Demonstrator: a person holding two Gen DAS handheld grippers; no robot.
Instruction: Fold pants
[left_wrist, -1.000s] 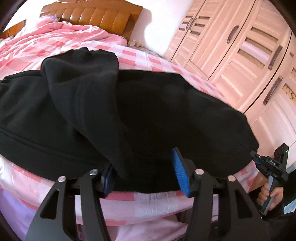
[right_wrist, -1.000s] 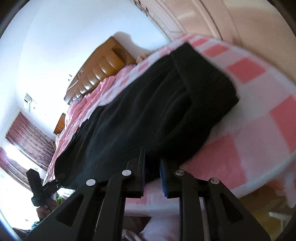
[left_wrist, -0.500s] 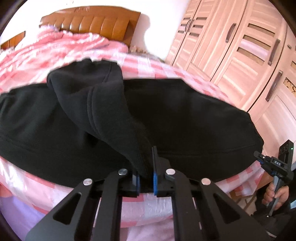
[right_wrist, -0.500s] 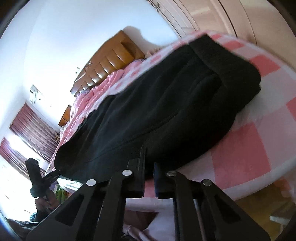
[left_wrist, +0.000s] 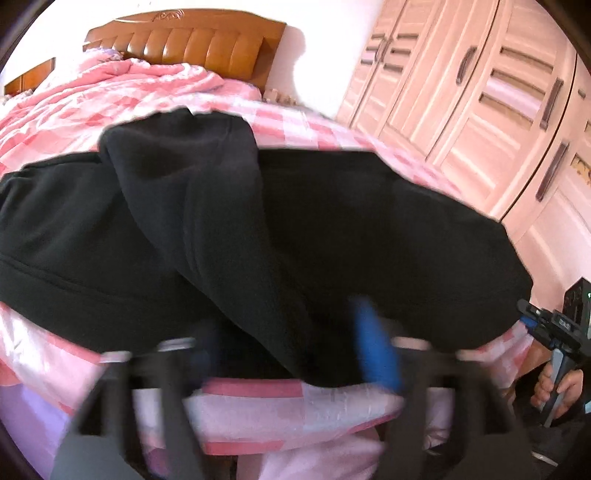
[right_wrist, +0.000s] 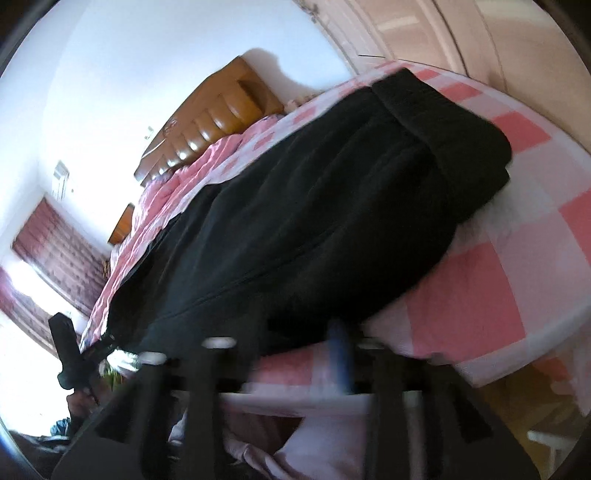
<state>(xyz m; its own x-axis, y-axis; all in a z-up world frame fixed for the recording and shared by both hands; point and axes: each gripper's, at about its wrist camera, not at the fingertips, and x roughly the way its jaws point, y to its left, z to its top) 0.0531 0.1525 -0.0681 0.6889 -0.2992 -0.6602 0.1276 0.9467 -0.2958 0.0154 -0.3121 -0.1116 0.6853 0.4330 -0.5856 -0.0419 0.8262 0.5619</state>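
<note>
- The black pants (left_wrist: 332, 229) lie spread across the near edge of the bed (left_wrist: 280, 413), on its pink-and-white checked cover, with 1 leg (left_wrist: 192, 192) folded back diagonally over the rest.
- The left hand-held gripper (left_wrist: 291, 354) sits at that near edge with its jaws standing wide; they have just been opening, and the lowest fold of the pants lies between them, pressed by neither pad (the frame is blurred here, so the blue right pad (left_wrist: 376, 354) shows only as a smear).
- The right hand-held gripper (right_wrist: 291, 354) is at the waistband end of the pants (right_wrist: 332, 206), its jaws apart and just opened as well; the hem of the black cloth sits just above and between them, not clamped.
- In the left wrist view the right hand-held gripper (left_wrist: 554, 332) shows at the far right, with a hand (left_wrist: 554, 387) wrapped round its handle.
- A wooden headboard (left_wrist: 192, 44) stands at the far end of the bed, with a rumpled pink quilt (left_wrist: 110, 96) below it.
- Pale wardrobe doors (left_wrist: 498, 92) line the wall to the right.
</note>
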